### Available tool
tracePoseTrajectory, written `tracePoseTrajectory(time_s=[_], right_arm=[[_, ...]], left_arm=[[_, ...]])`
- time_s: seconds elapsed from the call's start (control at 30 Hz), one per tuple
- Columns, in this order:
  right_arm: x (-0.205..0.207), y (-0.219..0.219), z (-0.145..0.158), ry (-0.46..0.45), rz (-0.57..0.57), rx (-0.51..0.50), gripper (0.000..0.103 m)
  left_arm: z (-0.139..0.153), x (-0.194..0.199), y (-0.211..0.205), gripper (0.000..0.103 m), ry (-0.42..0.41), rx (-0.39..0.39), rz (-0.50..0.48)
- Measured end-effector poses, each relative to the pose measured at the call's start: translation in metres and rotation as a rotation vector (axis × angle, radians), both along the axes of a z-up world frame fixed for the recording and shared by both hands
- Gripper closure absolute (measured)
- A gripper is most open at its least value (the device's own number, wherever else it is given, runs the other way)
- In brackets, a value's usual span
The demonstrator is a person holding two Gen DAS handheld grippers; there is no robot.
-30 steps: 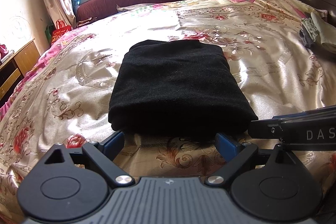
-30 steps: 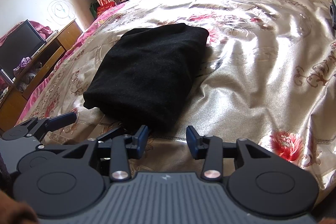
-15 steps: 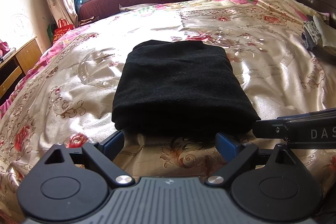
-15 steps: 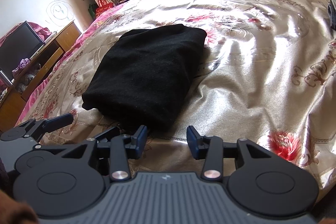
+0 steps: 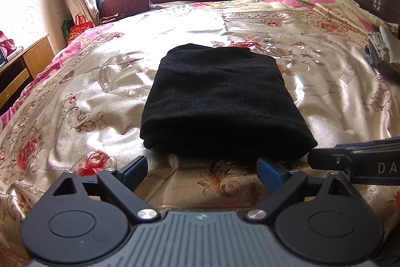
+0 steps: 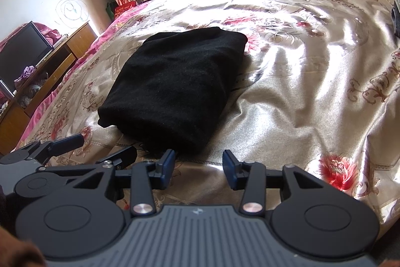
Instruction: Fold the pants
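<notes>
One folded black pants [image 5: 220,101] bundle lies before two empty, spread claws.

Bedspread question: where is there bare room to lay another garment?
Bare bedspread lies right of the folded black pants, and left of them toward the cabinet. It is crowded at the headboard side, where a clothes pile sits.

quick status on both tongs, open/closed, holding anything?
Left tongs: open wide, empty, just short of the folded black pants.
Right tongs: open, narrower gap, empty, near the pants' corner.
</notes>
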State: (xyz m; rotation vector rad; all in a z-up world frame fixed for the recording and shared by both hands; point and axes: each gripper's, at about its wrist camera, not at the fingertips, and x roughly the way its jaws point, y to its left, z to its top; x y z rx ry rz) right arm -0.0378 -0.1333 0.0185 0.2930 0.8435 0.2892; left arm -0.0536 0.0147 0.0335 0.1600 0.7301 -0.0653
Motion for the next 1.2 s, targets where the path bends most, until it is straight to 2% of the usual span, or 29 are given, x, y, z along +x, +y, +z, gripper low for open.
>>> tracePoseTrajectory(time_s=[1.2], right_arm=[[0.001, 0.0055, -0.0051, 0.025, 0.038, -0.045, 0.054]], left_arm=[[-0.0025, -0.0001, 0.0034, 0.0, 0.008, -0.01, 0.019]])
